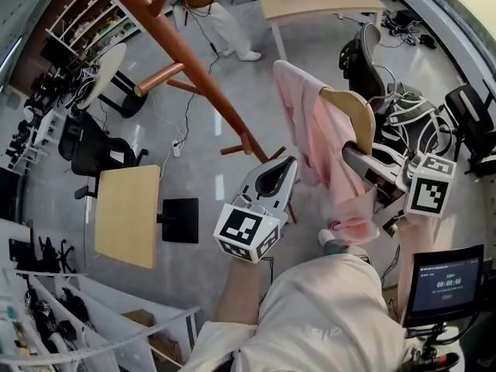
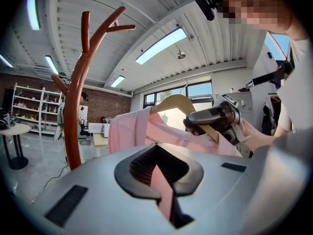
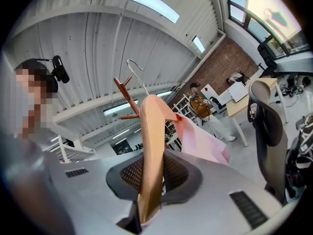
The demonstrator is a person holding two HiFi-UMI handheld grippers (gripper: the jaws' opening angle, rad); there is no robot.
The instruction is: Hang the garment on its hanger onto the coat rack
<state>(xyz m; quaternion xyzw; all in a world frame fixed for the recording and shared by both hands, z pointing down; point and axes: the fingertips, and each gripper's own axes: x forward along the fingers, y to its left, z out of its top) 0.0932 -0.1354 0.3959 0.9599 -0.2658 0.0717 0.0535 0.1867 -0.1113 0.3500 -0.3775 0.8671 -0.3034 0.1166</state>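
Pink garment (image 1: 310,122) of thin cloth drapes over a pale, curved wooden hanger (image 1: 353,107), held up in the air in front of the person and well clear of the grey floor (image 1: 209,177). The right gripper (image 1: 355,153) is clamped on one arm of the hanger. In the right gripper view that wooden arm (image 3: 151,146) rises from between the closed jaws, with the thin metal hook (image 3: 137,75) at its top and pink cloth (image 3: 205,143) falling off its far side. The left gripper (image 1: 280,169) has its jaws closed on a fold of the garment; in the left gripper view a pink strip (image 2: 164,190) sits pinched in the gap, and the right gripper (image 2: 203,121) shows beyond it, gripping the hanger (image 2: 173,102) above the cloth. A reddish-brown wooden coat rack (image 1: 194,68) with angled pegs slants across the head view to the left of the garment, apart from it. The hook seems to touch no peg, though the head view does not show it clearly. In the left gripper view the rack (image 2: 73,111) stands left of the garment. A pale wooden table (image 1: 128,215) stands on the floor left of the rack, and a black office chair (image 1: 364,60) stands beyond the garment
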